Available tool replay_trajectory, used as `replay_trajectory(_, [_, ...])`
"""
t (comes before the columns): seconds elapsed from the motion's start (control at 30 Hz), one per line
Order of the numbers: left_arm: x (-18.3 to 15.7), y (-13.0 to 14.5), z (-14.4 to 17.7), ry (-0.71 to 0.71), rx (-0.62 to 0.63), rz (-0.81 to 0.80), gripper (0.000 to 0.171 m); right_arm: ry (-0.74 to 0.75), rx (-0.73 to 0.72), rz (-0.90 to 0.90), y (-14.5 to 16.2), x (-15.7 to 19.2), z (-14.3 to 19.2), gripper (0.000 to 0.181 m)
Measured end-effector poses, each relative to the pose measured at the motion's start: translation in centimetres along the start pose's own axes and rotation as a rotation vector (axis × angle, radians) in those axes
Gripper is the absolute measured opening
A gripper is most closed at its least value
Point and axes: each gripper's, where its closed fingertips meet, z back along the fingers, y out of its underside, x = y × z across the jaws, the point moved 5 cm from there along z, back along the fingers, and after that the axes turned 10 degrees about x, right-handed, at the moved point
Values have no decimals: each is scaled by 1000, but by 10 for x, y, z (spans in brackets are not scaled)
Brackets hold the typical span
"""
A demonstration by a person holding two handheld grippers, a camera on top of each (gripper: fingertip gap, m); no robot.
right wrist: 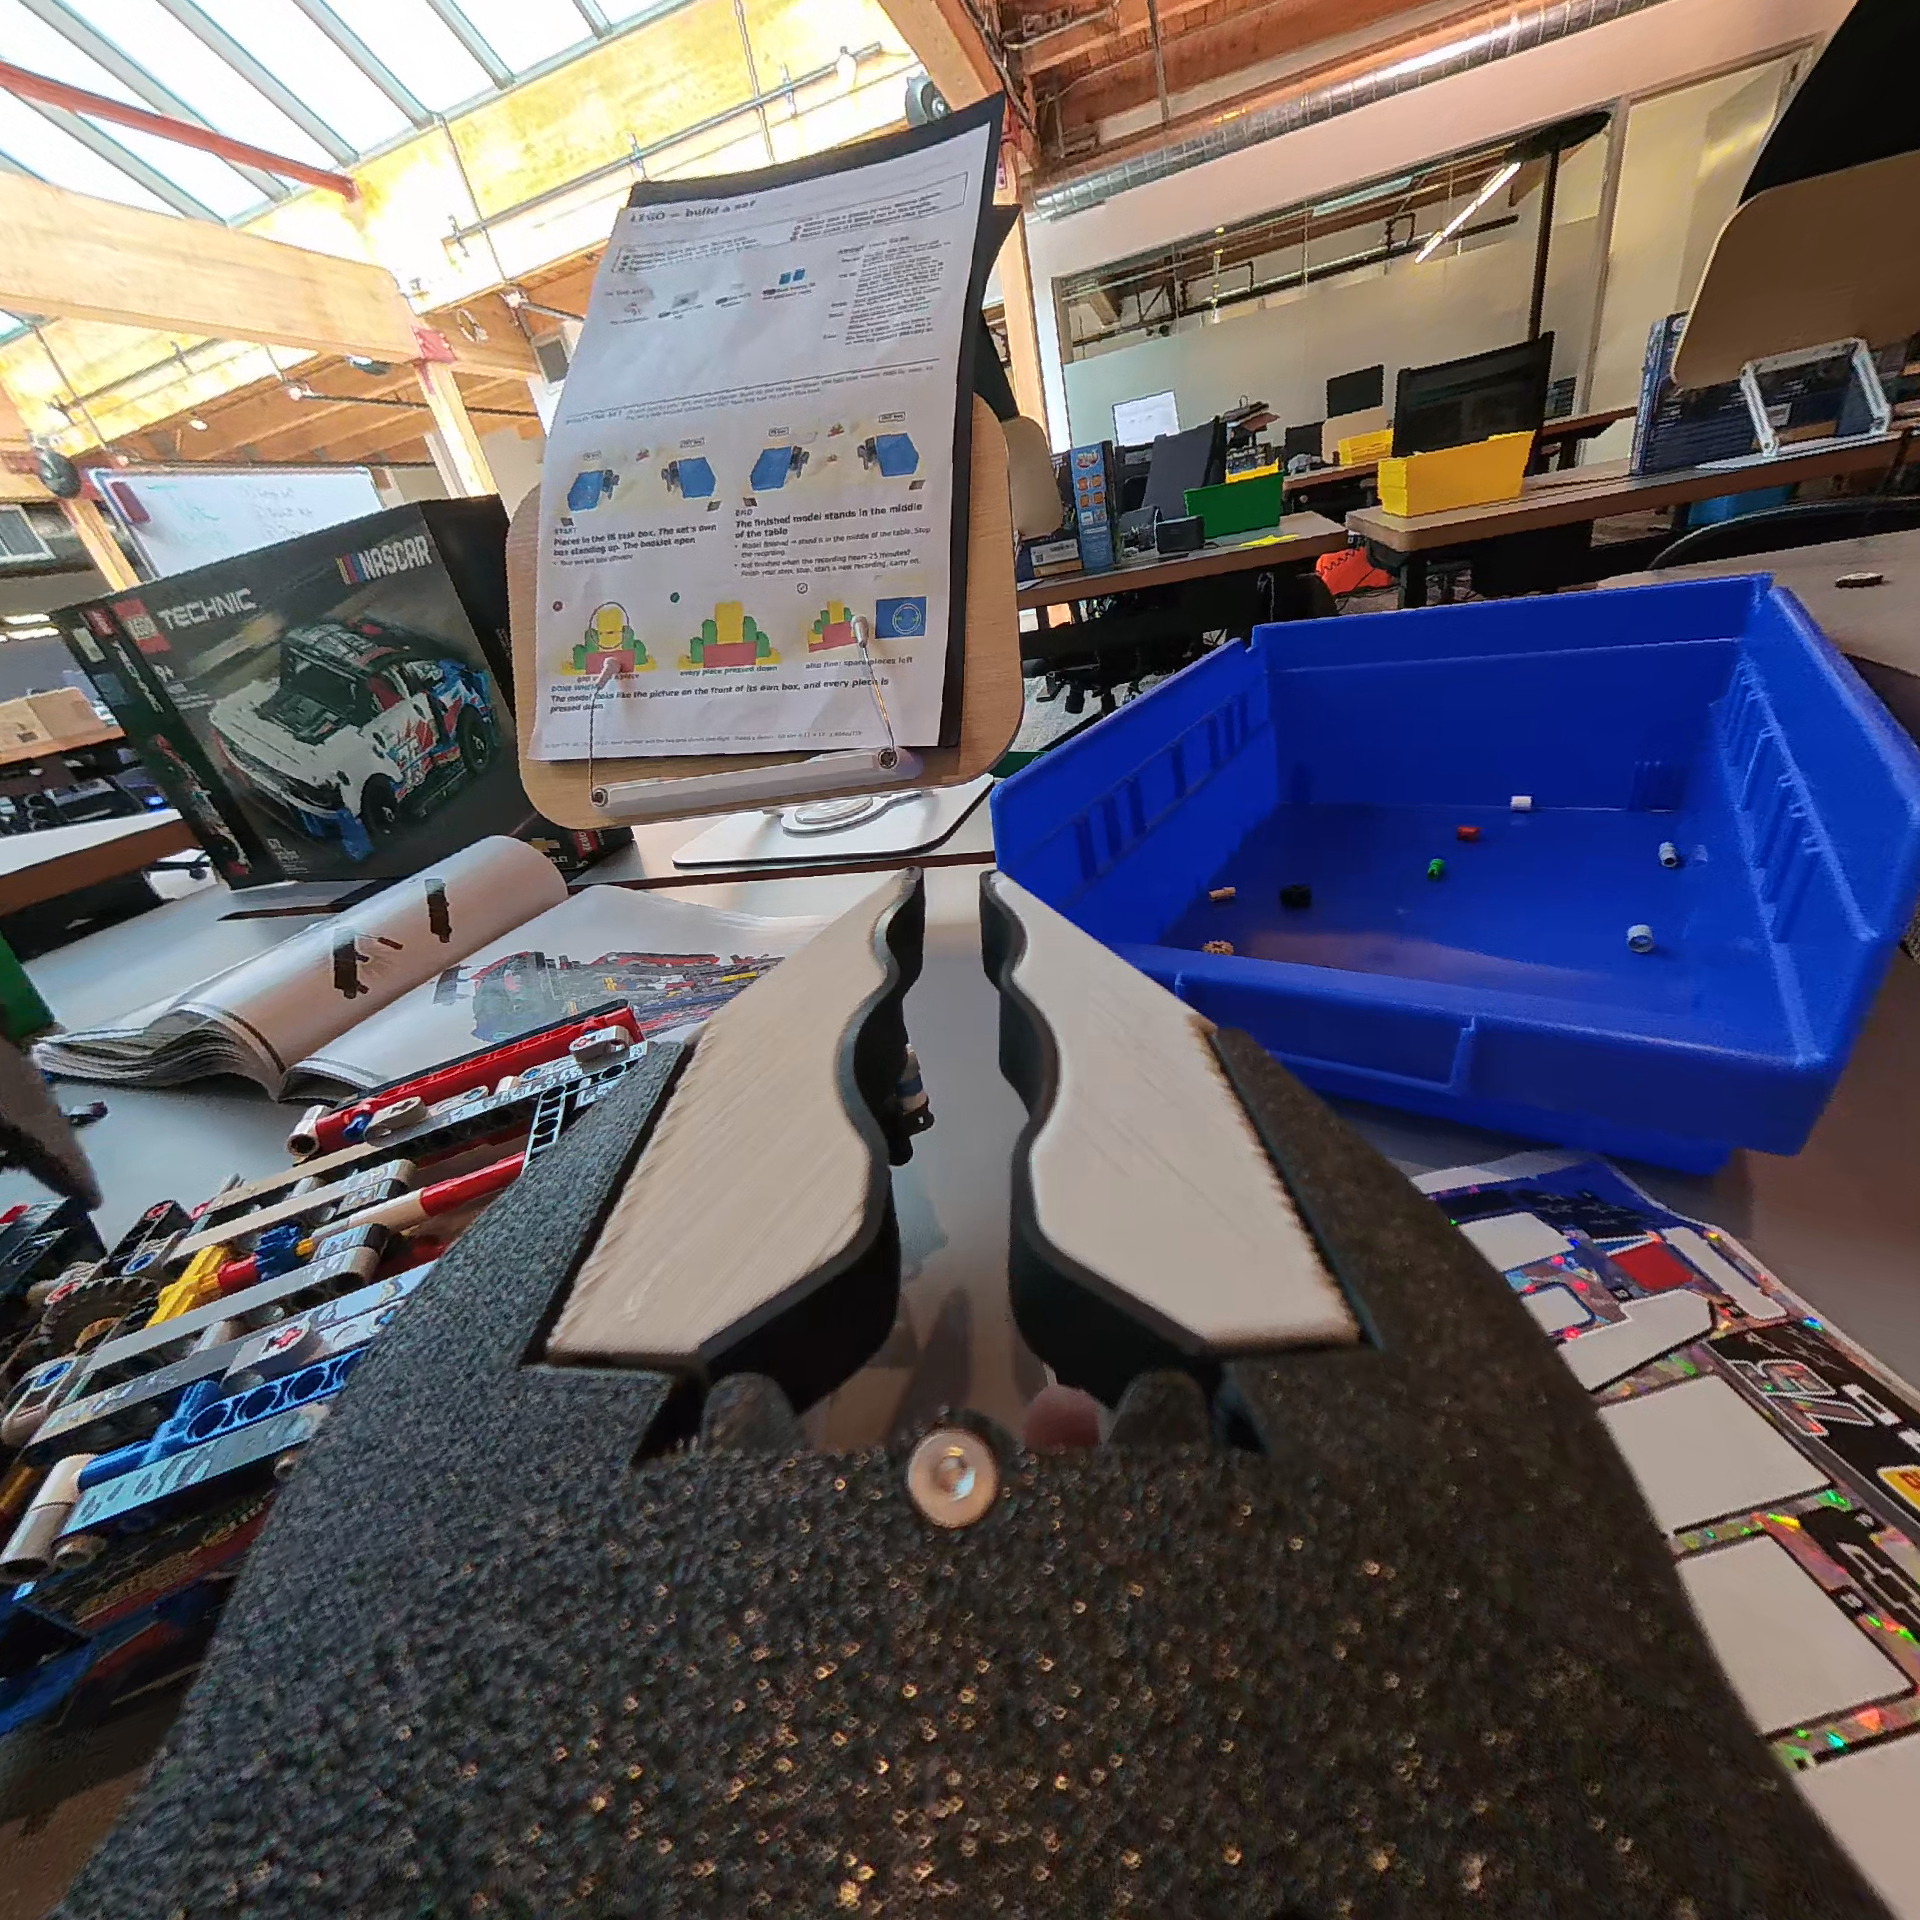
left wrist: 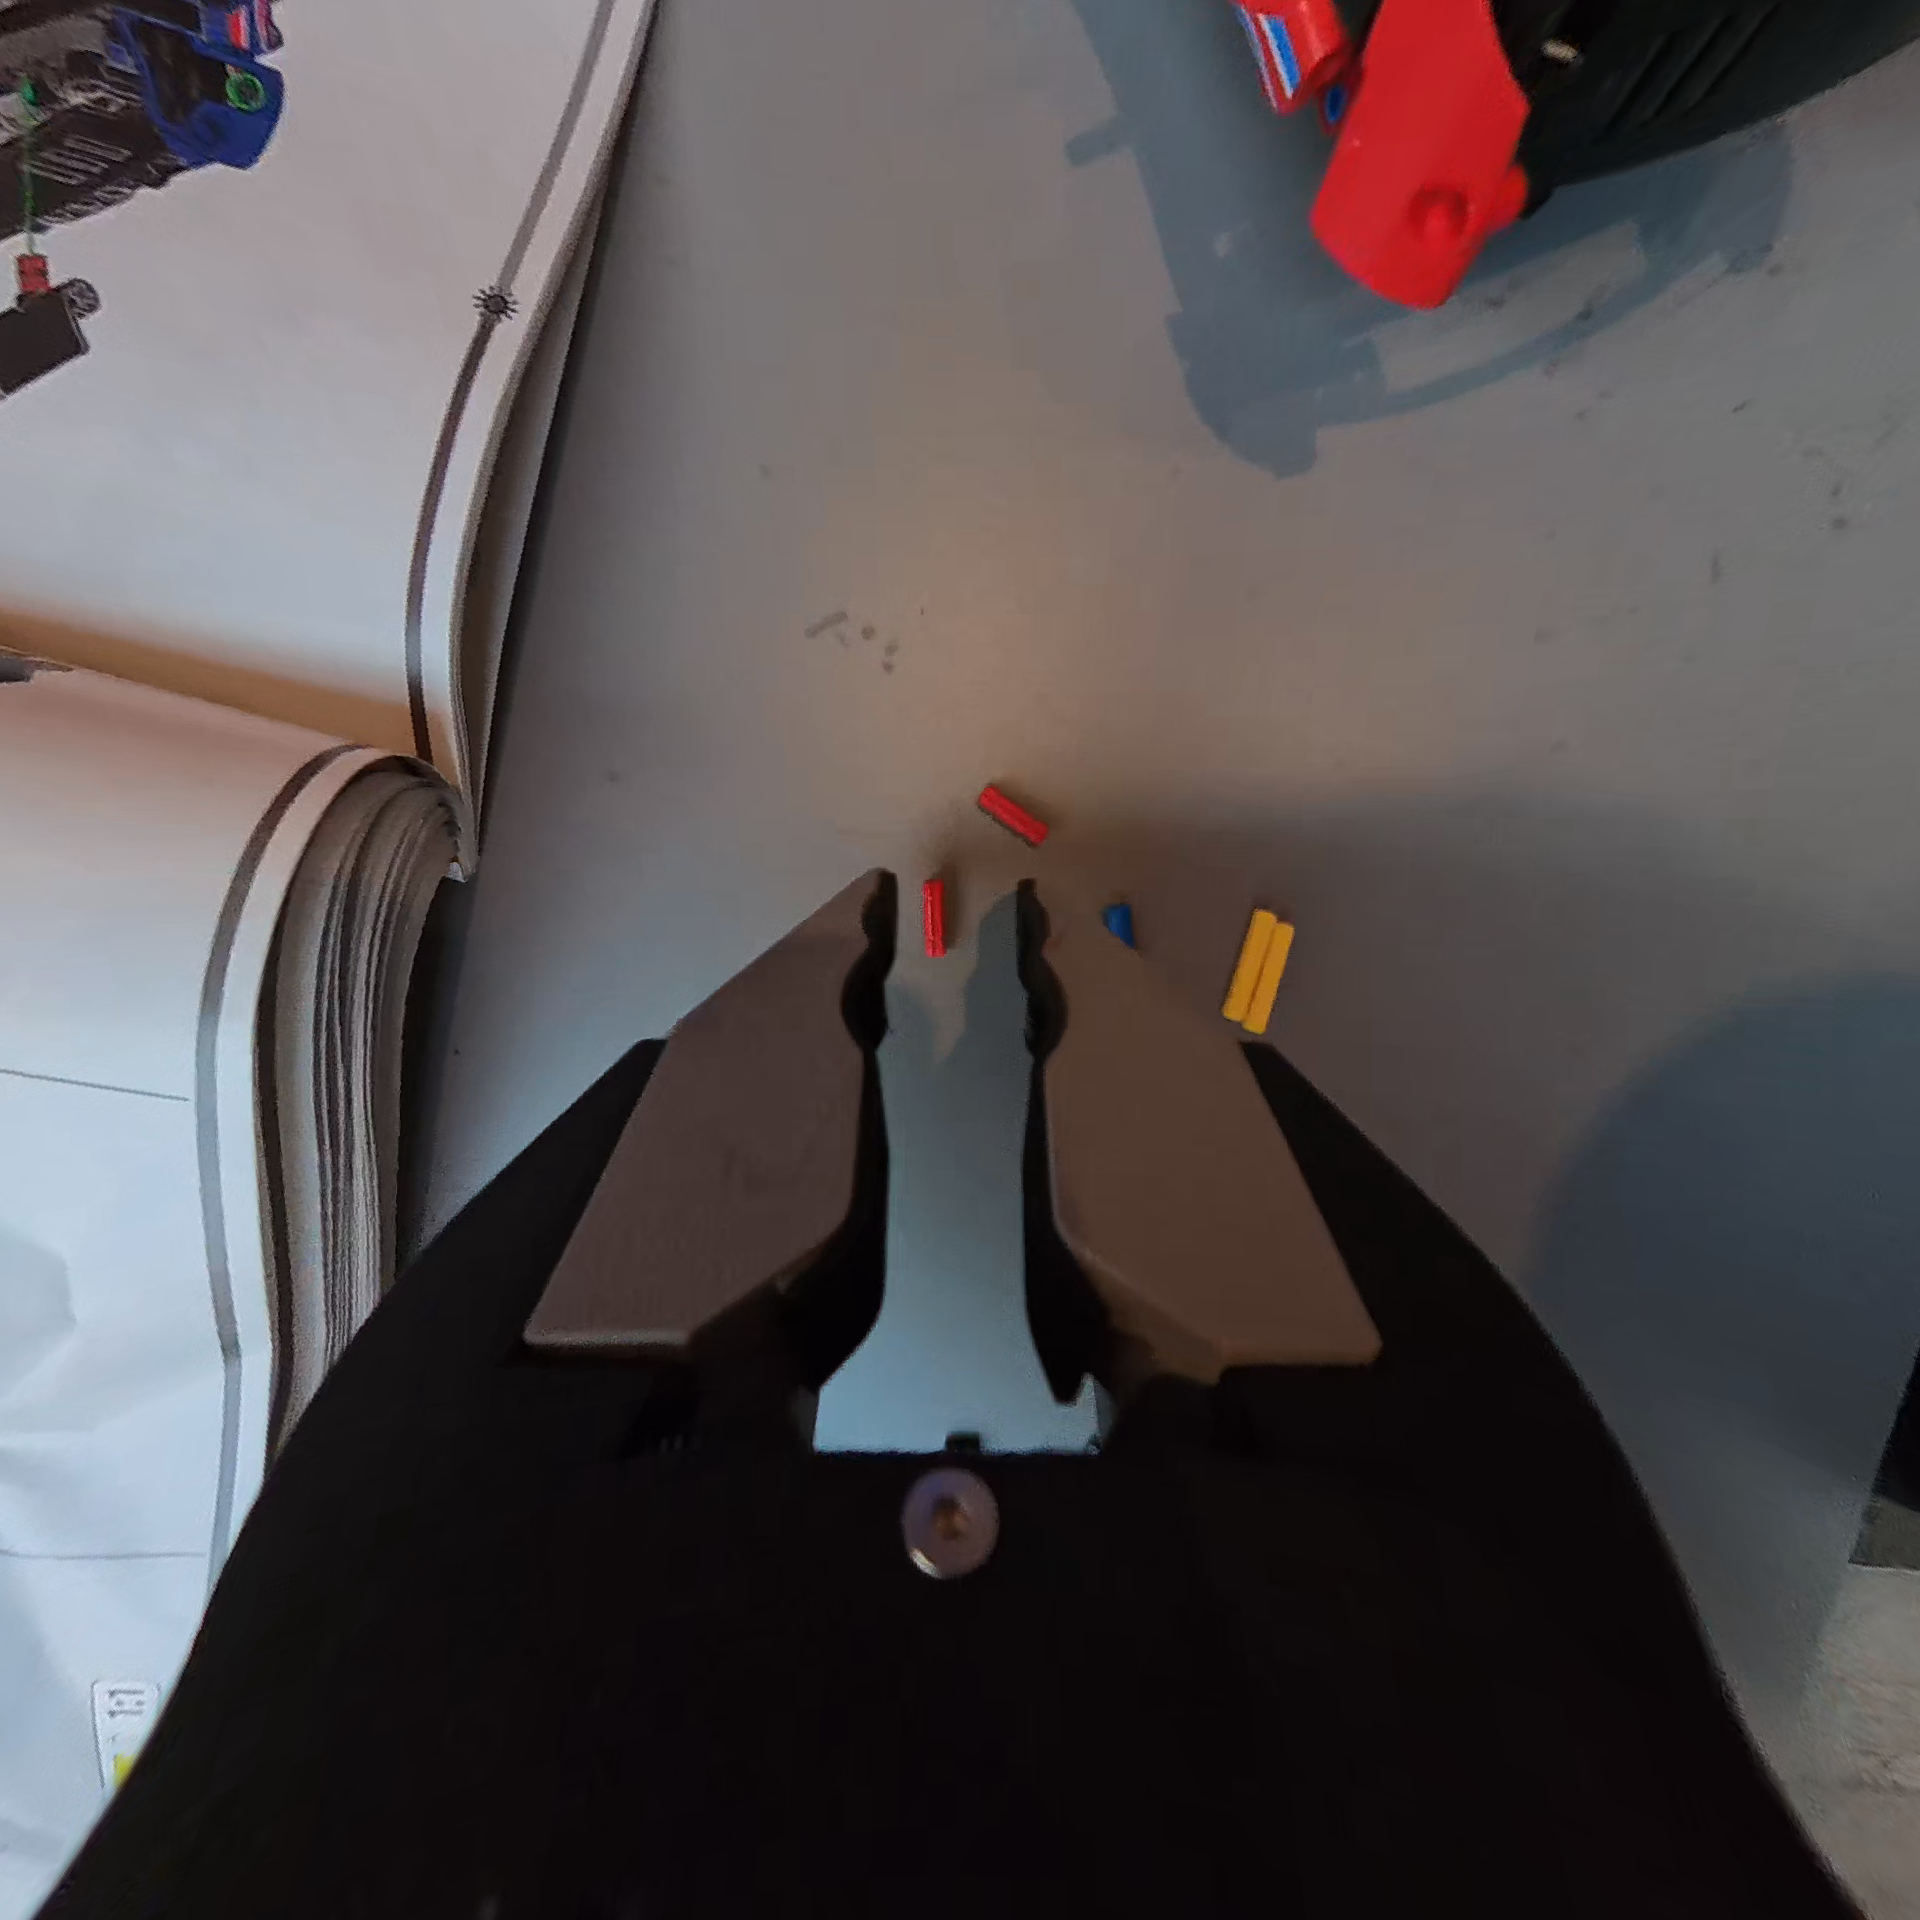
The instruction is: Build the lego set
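Note:
In the left wrist view my left gripper is open and points down at the grey table. A small red pin lies on the table between its fingertips, nearer the left one, and nothing grips it. A second red pin lies just beyond. A blue piece and a yellow axle lie to the right. In the right wrist view my right gripper is open with a narrow gap and holds nothing that I can make out. The partly built Technic model lies to its lower left.
The open instruction booklet lies left of the pins; it also shows in the right wrist view. A red panel of the model is at the far right. A blue bin holds several small pieces. The set's box, a sheet stand and a sticker sheet are nearby. Across from one pair of fingers to the other is roughly 40 cm. The yellow axle is closer to my left gripper, around 5 cm from its tips; the right tips are 40 cm off.

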Motion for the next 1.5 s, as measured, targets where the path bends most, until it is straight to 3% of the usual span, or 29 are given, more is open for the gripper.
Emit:
replay_trajectory(0.13, [7,-11,1,-88,9,125,57,0,1,0,0,0,0,10])
replay_trajectory(0.2, [7,-17,0,-74,17,171,63,0,2,1,0,0,0,10])
replay_trajectory(0.43, [9,-15,-13,-122,86,159,55,-6,-2,-3,0,1,1,10])
replay_trajectory(0.97, [6,20,4,-133,88,204,57,-15,-1,-1,0,2,1,10])
replay_trajectory(1.07, [-4,33,30,-195,-57,245,56,-22,-5,9,0,3,1,11])
replay_trajectory(1.23, [-18,68,76,-298,-471,321,69,-26,1,39,0,6,-3,17])
replay_trajectory(1.37, [-9,100,90,-427,-610,329,74,-11,28,84,3,11,-8,19])
replay_trajectory(1.5, [11,113,107,-464,-750,326,73,8,66,138,6,16,-13,22])
